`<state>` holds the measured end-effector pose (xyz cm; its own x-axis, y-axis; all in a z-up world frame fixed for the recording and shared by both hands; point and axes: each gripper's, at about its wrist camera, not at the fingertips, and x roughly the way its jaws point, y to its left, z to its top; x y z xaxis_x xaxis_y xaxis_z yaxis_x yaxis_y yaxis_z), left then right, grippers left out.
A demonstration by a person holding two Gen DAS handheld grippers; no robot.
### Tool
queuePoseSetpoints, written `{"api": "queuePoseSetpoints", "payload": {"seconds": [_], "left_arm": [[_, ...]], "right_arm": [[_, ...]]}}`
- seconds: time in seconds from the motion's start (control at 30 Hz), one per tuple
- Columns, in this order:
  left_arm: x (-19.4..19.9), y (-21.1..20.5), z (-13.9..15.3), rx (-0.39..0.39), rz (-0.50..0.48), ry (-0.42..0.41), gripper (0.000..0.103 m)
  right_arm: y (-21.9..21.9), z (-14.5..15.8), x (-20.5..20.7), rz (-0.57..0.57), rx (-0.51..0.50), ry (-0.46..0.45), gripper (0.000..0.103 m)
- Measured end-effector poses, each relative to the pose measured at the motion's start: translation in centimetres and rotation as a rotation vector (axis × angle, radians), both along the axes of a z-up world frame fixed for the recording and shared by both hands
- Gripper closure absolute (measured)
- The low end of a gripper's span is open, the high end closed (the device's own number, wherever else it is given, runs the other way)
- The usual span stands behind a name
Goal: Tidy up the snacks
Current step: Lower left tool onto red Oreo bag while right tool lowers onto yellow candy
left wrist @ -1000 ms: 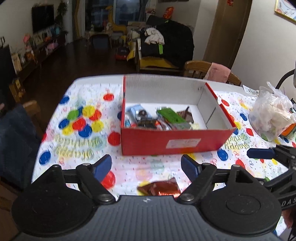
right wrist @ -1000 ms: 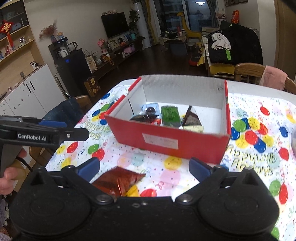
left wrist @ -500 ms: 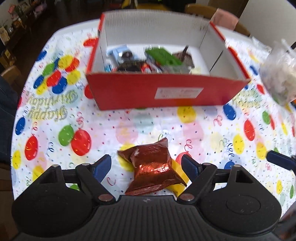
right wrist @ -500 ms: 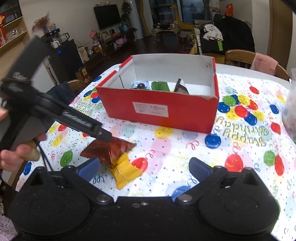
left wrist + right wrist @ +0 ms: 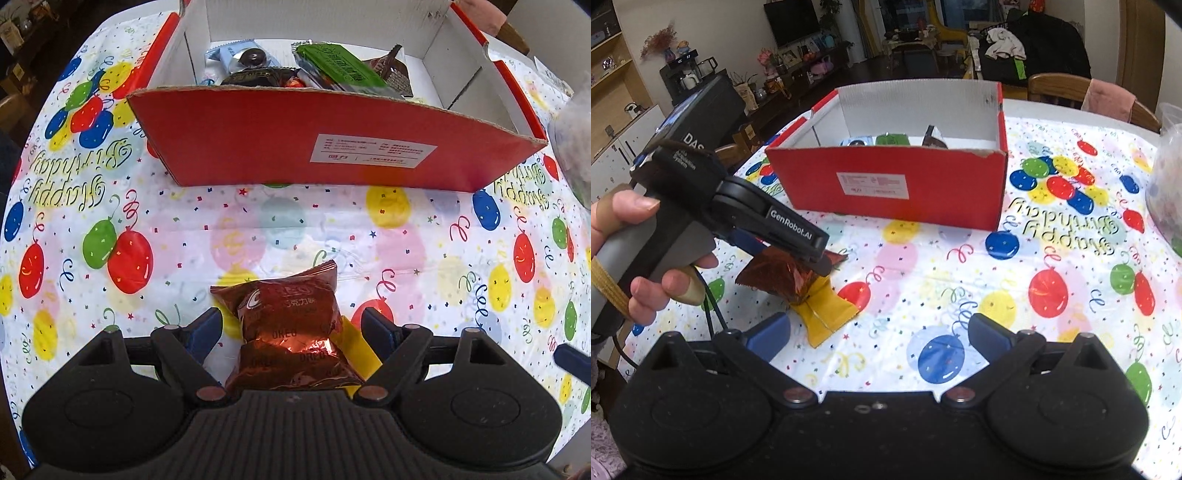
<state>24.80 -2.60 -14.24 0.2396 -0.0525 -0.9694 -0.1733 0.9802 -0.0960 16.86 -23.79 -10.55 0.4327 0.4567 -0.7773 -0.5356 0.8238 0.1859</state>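
Left gripper [image 5: 291,326] points steeply down, jaws spread wide on either side of a brown snack packet [image 5: 288,332]; pads not pressing it. Packet lies on a yellow packet [image 5: 823,310], near the table's front edge. Right gripper [image 5: 877,334] spread, nothing between its fingers, over bare balloon-print tablecloth [image 5: 1052,258]. Red box [image 5: 332,147] toward the far edge holds several wrapped snacks [image 5: 340,70]. Clear bag [image 5: 1167,177] at right edge.

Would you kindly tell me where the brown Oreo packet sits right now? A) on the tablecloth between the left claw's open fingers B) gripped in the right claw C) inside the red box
A: the brown Oreo packet lies on the tablecloth between the left claw's open fingers, untouched.
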Motion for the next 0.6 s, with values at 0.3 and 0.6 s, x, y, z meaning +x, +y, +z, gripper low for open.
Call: {"api": "queuePoseSetpoints", "payload": {"seconds": [0.3, 0.6], "left_arm": [[-0.5, 2.2, -0.8, -0.070, 0.083, 0.017, 0.045], [-1.9, 4.1, -0.9, -0.106, 0.140, -0.005, 0.051]], "right_arm": [[3.2, -2.0, 0.1, 0.146, -0.064, 0.015, 0.000], [7.9, -4.5, 1.6, 0.356, -0.161, -0.008, 0.008]]}}
